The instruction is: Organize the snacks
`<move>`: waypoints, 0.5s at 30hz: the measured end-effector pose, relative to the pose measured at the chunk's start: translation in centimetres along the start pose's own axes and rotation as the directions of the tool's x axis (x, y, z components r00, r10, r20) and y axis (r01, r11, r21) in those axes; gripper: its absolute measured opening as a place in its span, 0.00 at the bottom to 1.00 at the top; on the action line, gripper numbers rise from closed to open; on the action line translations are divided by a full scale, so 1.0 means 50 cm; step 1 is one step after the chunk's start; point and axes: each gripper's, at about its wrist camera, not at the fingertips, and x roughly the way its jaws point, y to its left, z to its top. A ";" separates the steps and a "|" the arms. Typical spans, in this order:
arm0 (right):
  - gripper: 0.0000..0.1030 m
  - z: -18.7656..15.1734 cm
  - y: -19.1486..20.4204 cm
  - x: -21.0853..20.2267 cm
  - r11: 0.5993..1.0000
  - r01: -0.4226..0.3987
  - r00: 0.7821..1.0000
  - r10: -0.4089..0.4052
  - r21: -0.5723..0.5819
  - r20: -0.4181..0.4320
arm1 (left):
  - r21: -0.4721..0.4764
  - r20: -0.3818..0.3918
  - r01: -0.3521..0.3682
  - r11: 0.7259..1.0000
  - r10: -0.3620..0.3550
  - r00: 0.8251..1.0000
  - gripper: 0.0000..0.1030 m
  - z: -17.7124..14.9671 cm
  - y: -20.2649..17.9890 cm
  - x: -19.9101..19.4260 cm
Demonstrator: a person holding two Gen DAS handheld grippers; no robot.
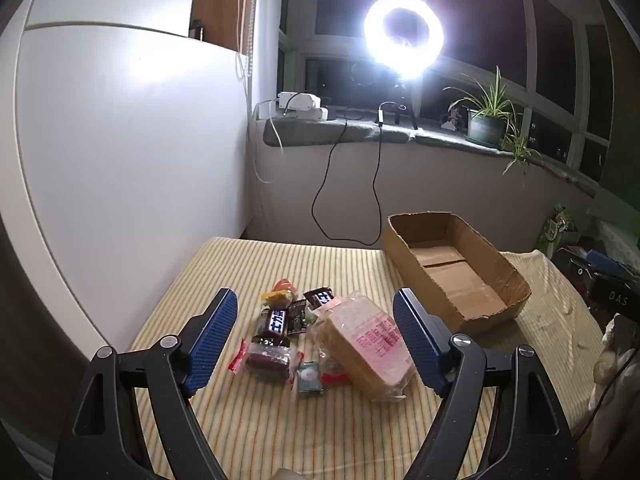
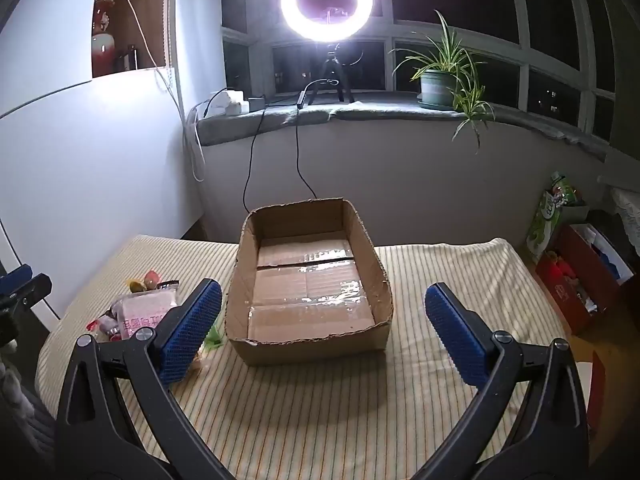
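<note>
- The surface (image 1: 280, 432), covered with a yellow striped cloth, fills the lower half of both views and carries everything else.
- The cardboard box (image 2: 308, 344) sits open and empty at the centre of the right wrist view; in the left wrist view it lies at right of centre (image 1: 404, 256), its taped bottom flaps bare.
- The ring light (image 1: 403, 35) glares at the top of the frame on the windowsill, with a potted plant (image 1: 486, 124) to its right and dark cables hanging below.
- The left gripper (image 1: 314, 342) hangs above the snacks with its blue pads spread wide apart, nothing between them touching either pad.
- The right gripper (image 2: 322, 332) is likewise spread wide, its pads framing the near wall of the box without touching it.
- The bread pack (image 1: 366, 344), clear wrap with pink print, lies tilted at the centre of the left wrist view, just left of the box; it shows at lower left of the right wrist view (image 2: 142, 314).
- The pile of small snacks (image 1: 280, 328) lies touching the bread pack on its left: dark chocolate bars, a red-ended wrapped cake, a small green packet and a yellow and red candy at the far end.
</note>
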 end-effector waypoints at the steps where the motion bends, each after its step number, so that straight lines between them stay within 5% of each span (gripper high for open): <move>1: 1.00 0.000 0.000 -0.002 1.000 0.006 1.000 -0.006 0.002 0.018 | -0.004 0.001 0.003 1.000 -0.003 1.000 0.78 0.000 0.001 -0.001; 15: 1.00 0.004 0.014 -0.008 0.999 0.025 1.000 -0.025 -0.028 0.010 | 0.005 -0.003 -0.008 1.000 0.008 1.000 0.78 -0.005 0.004 0.002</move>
